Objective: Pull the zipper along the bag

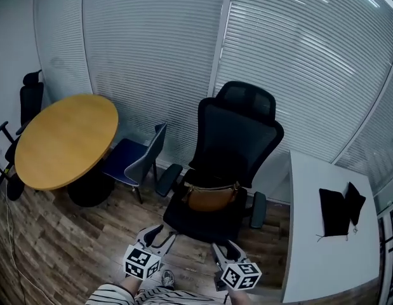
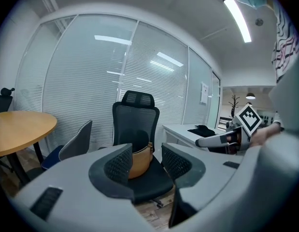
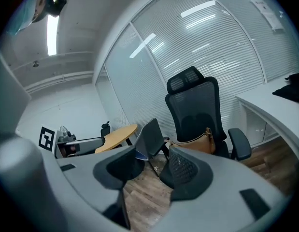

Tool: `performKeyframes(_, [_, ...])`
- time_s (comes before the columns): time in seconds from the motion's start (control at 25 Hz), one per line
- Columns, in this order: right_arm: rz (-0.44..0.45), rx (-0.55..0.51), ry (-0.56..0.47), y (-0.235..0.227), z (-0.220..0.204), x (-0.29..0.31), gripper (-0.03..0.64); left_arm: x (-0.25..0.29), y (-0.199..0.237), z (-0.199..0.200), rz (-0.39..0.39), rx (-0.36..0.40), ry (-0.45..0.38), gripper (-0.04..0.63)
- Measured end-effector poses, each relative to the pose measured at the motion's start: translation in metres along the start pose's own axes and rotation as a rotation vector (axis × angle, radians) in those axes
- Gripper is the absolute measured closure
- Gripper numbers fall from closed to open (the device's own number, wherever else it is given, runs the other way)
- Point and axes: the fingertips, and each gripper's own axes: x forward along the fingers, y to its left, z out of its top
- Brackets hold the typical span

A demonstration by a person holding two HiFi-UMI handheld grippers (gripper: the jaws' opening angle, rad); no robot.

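Observation:
A brown bag (image 1: 212, 196) lies on the seat of a black mesh office chair (image 1: 237, 132). It also shows as the tan bag (image 2: 139, 161) in the left gripper view and as the bag (image 3: 197, 142) in the right gripper view. My left gripper (image 1: 159, 235) stands open and empty in front of the chair, short of the seat. My right gripper (image 1: 223, 250) is open too, with nothing between its jaws, a little nearer to me. Between the left jaws the left gripper (image 2: 145, 166) frames the bag from a distance. The right gripper (image 3: 156, 168) points at the wooden floor.
A round wooden table (image 1: 63, 138) stands at the left with a blue-grey chair (image 1: 136, 161) beside it. A white desk (image 1: 329, 227) at the right carries a black pouch (image 1: 339, 210). Glass walls with blinds (image 1: 279, 56) close off the back.

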Motion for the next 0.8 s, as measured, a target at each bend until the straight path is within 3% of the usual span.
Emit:
performKeyframes(0.32, [-0.064, 0.044, -0.028, 0.001, 0.014, 0.070, 0.405, 0.047, 0.067, 0.004, -0.076, 0.029, 0.034, 0.428])
performKeyframes(0.52, [-0.088, 0.079, -0.006, -0.014, 0.013, 0.093, 0.405, 0.078, 0.079, 0.003, -0.106, 0.021, 0.047, 0.428])
performKeyframes(0.8, [-0.074, 0.108, 0.058, -0.051, 0.009, 0.134, 0.405, 0.127, 0.098, -0.013, -0.085, -0.020, 0.090, 0.428])
